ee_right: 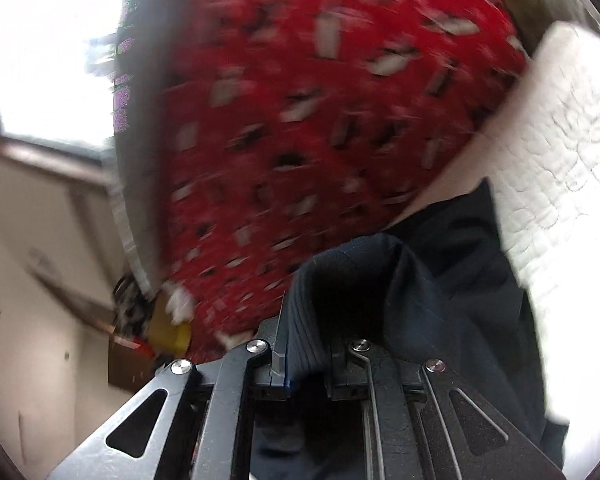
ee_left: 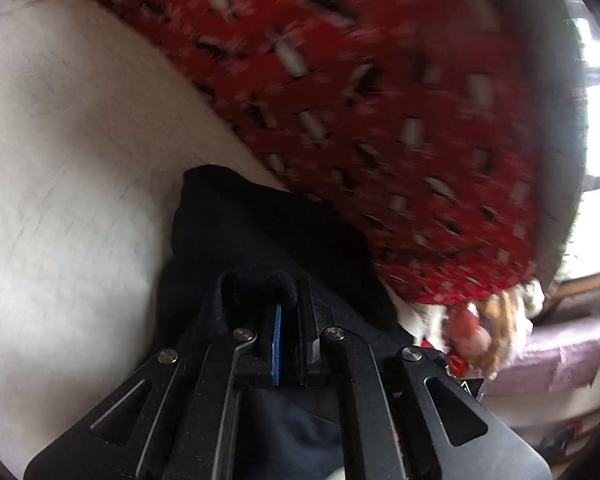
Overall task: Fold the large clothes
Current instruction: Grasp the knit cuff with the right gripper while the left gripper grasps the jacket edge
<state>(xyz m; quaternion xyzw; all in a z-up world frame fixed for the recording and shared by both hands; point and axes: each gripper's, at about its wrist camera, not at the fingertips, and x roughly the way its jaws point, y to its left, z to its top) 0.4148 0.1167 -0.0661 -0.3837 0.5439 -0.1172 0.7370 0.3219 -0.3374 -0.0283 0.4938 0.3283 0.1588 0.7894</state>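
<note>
Dark fabric is pinched by both grippers. In the left wrist view the left gripper [ee_left: 290,292] has its jaws pressed nearly together on a bunched edge of the dark garment [ee_left: 260,224], which spills from the lower centre of the frame up toward the middle. In the right wrist view the right gripper [ee_right: 320,292] is likewise clamped on a ribbed fold of the same garment, seen draping from the centre down to the lower right.

The garment hangs over a white quilted cover [ee_right: 556,152], visible at the right of that frame and filling the left of the other. A red patterned blanket [ee_left: 360,100] fills the upper part of both views, heavily blurred.

The step in hand is judged to be carrying a held edge across to make a fold. It is done well if both corners are kept level and taut between the grippers, so the cloth is laid without a twist, and if the grip is not slackened until the edge lies flat on the cover.

The left gripper is angled steeply downward toward the cover; the right one is held closer to level, with a bright window [ee_right: 40,60] at its upper left.
</note>
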